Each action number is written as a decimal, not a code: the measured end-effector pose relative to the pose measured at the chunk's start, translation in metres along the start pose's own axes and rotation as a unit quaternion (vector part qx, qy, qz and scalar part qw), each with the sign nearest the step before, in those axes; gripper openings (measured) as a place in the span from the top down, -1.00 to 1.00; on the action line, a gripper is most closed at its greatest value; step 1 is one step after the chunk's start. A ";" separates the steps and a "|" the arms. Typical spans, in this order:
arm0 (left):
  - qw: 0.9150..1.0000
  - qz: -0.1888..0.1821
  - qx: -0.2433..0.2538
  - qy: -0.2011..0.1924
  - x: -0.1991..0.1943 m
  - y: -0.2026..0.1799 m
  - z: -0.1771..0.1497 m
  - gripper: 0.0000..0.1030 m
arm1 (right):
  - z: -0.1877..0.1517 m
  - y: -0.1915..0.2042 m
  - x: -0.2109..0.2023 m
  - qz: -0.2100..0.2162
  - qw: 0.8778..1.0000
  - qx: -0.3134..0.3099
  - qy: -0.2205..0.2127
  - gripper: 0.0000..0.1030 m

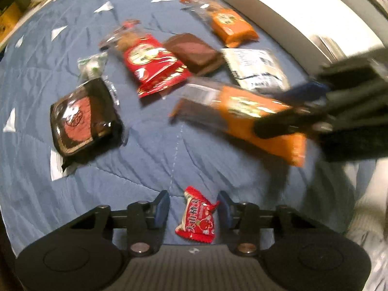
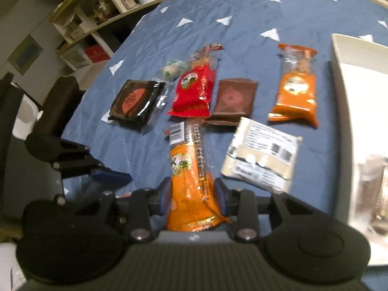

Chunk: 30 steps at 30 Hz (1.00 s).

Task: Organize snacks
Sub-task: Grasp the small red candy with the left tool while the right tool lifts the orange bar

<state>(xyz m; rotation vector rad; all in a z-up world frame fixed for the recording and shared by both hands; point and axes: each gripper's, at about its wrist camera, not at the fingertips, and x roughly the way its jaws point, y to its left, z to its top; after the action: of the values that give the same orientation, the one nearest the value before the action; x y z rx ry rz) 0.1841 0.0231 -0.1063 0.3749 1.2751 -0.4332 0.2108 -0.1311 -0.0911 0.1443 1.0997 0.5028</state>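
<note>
The right hand-held gripper [image 2: 192, 195] was clamped on an orange snack pack [image 2: 191, 189], probably bound for the white box [image 2: 339, 92], while the left hand-held gripper [image 1: 193, 209] stood apart around a small red candy packet [image 1: 197, 215], ready to close.

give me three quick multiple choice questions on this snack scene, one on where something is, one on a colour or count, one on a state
1. Where does the small red candy packet lie?
A. between the left gripper's fingers
B. inside the white box
C. on top of the black packet

2. How many orange snack packets show?
A. one
B. two
C. four

3. What is the right gripper doing?
A. hanging open over bare cloth
B. shut on an orange packet
C. shut on the brown packet

Answers:
1 A: the left wrist view shows it on the blue cloth between the open fingers of the left gripper.
2 B: the held orange packet and the orange packet on the cloth near the white box.
3 B: both fingers press against the held packet's sides.
</note>
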 end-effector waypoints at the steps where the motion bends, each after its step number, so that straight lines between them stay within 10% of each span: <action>1: 1.000 -0.003 -0.012 -0.002 0.000 0.003 0.001 0.27 | -0.001 -0.001 -0.004 -0.003 1.000 0.002 0.000 0.17; 8: 0.998 -0.007 -0.054 -0.010 -0.003 0.011 0.002 0.35 | -0.017 -0.012 -0.027 -0.018 1.000 0.022 0.003 0.18; 12: 0.999 -0.001 -0.039 0.001 -0.005 0.003 0.001 -0.20 | -0.023 -0.016 -0.029 -0.015 0.999 0.033 0.005 0.18; 16: 1.000 0.009 -0.021 0.015 -0.005 -0.002 -0.001 -0.24 | -0.022 -0.016 -0.027 -0.015 0.999 0.034 0.006 0.17; 23: 1.000 -0.004 -0.027 0.008 -0.004 -0.004 -0.003 0.42 | -0.022 -0.014 -0.023 -0.017 0.999 0.032 0.011 0.17; 30: 0.997 0.014 -0.071 -0.018 -0.006 0.004 0.004 0.42 | -0.030 -0.010 -0.007 -0.018 0.998 0.036 0.049 0.11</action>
<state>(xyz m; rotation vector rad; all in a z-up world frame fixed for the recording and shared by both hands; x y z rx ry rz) 0.1883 0.0252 -0.0996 0.2643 1.2556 -0.3219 0.1853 -0.1476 -0.1023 0.1638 1.2156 0.4423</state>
